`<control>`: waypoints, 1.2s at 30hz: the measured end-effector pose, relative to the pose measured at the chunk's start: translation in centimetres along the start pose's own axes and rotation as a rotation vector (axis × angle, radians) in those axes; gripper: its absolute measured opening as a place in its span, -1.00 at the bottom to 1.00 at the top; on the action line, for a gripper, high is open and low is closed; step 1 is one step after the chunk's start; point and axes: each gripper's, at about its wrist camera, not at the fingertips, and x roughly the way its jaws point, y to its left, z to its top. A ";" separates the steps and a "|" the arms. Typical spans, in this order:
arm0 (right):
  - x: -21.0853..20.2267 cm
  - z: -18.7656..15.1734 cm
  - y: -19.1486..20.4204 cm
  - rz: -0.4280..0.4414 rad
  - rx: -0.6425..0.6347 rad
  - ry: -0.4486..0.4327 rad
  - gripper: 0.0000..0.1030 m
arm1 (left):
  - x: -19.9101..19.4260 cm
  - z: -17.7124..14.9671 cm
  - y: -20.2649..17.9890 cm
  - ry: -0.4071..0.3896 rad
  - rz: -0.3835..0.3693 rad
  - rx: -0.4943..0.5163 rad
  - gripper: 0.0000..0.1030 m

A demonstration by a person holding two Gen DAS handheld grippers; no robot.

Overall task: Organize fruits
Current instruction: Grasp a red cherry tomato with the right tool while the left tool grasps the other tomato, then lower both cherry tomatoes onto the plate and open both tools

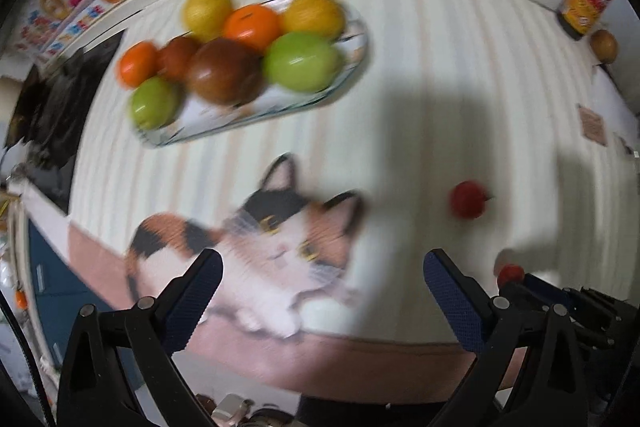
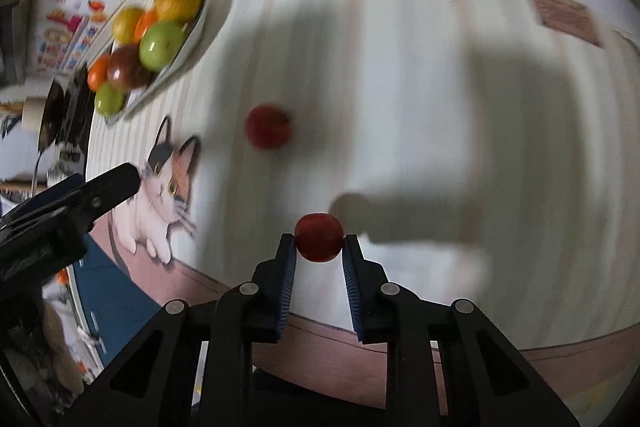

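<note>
My right gripper (image 2: 319, 247) is shut on a small red fruit (image 2: 319, 237), held above the striped cloth; this fruit also shows in the left wrist view (image 1: 511, 273). A second red fruit (image 2: 268, 126) lies loose on the cloth, seen in the left wrist view (image 1: 467, 199) too. A glass plate (image 1: 356, 45) at the far left carries yellow, orange, green and dark red fruits, the green one (image 1: 302, 61) among them; the plate rim also shows in the right wrist view (image 2: 196, 27). My left gripper (image 1: 322, 283) is open and empty over the cat picture (image 1: 280, 243).
A dark jar (image 1: 586, 1) and a brown round fruit (image 1: 604, 45) stand at the far right edge. A small card (image 2: 566, 15) lies on the cloth. Black clutter (image 1: 52, 115) and a printed sheet (image 1: 68, 7) sit left of the plate. The table's front edge runs below the grippers.
</note>
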 end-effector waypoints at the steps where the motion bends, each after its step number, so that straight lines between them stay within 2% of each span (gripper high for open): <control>1: -0.5 0.2 -0.6 -0.010 0.011 -0.010 -0.50 | 0.1 0.5 -0.8 -0.004 -0.027 0.015 1.00; 4: -1.4 0.6 -2.6 -0.033 0.055 -0.029 -0.50 | 1.1 2.0 -3.3 0.014 -0.116 0.065 0.91; 5: -1.7 0.7 -3.3 -0.038 0.071 -0.034 -0.50 | 1.6 2.5 -4.2 0.030 -0.153 0.081 0.70; 6: -2.0 0.9 -3.9 -0.044 0.087 -0.039 -0.50 | 2.1 2.8 -4.9 0.049 -0.181 0.091 0.41; 8: -2.3 1.1 -4.6 -0.049 0.111 -0.047 -0.50 | 3.4 3.3 -5.8 0.108 -0.255 0.093 0.11; 9: -2.4 1.2 -4.8 -0.052 0.118 -0.051 -0.50 | 3.9 3.4 -6.1 0.126 -0.282 0.087 0.05; 13: -3.0 1.4 -5.9 -0.058 0.139 -0.064 -0.50 | 4.8 3.6 -6.8 0.144 -0.316 0.092 -0.01; 15: -3.1 1.4 -6.3 -0.055 0.146 -0.064 -0.50 | 5.2 3.8 -7.3 0.146 -0.312 0.111 -0.17; 21: -3.0 1.2 -6.3 -0.057 0.151 -0.066 -0.50 | 5.5 4.4 -8.4 0.122 -0.273 0.154 -0.42; 28: -3.4 1.3 -6.1 -0.063 0.152 -0.077 -0.50 | 6.6 4.8 -8.4 0.138 -0.281 0.153 -0.42; 33: -3.7 1.6 -5.7 -0.063 0.145 -0.088 -0.50 | 6.8 5.6 -8.8 0.128 -0.291 0.153 -0.44; 36: -3.9 1.9 -5.2 -0.056 0.138 -0.095 -0.50 | 6.5 5.6 -7.7 0.112 -0.309 0.127 -0.44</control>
